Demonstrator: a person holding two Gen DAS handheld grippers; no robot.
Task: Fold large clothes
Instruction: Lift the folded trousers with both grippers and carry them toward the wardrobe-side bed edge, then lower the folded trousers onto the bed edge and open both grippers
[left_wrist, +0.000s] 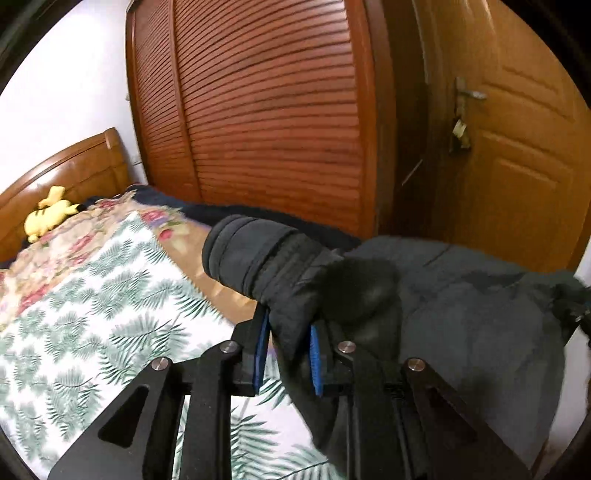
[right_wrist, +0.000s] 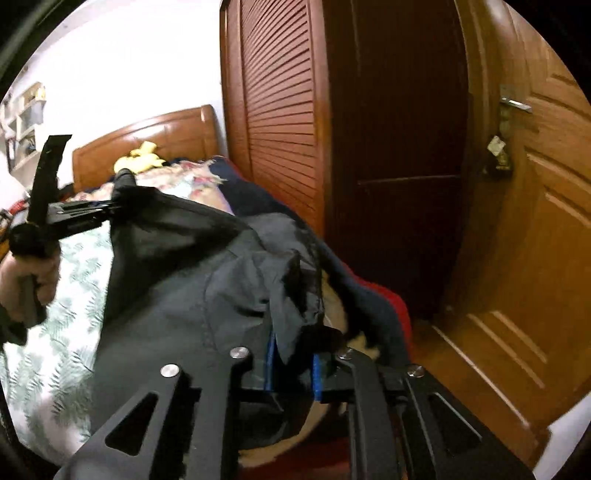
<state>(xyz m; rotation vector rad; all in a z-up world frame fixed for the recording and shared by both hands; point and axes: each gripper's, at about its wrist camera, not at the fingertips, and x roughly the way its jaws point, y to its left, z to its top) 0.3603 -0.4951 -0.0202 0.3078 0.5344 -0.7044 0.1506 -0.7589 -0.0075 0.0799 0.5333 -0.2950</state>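
A large dark grey padded coat (left_wrist: 480, 314) hangs lifted over the bed. In the left wrist view my left gripper (left_wrist: 288, 354) is shut on a sleeve, and the ribbed cuff (left_wrist: 251, 254) sticks up past the blue pads (left_wrist: 260, 354). In the right wrist view my right gripper (right_wrist: 293, 369) is shut on a fold of the coat (right_wrist: 184, 295) near its dark lined edge. The coat stretches from there up and left to the left gripper (right_wrist: 117, 206), which a hand (right_wrist: 29, 280) holds by its handle. The cloth hides the fingertips of both grippers.
The bed carries a leaf-print quilt (left_wrist: 92, 314), a floral blanket (left_wrist: 74, 236) and a yellow plush toy (left_wrist: 48, 214) by the wooden headboard (left_wrist: 74, 170). A dark blue blanket (right_wrist: 369, 295) lies along the far edge. A louvred wardrobe (left_wrist: 277, 110) and a wooden door (right_wrist: 535, 221) stand behind.
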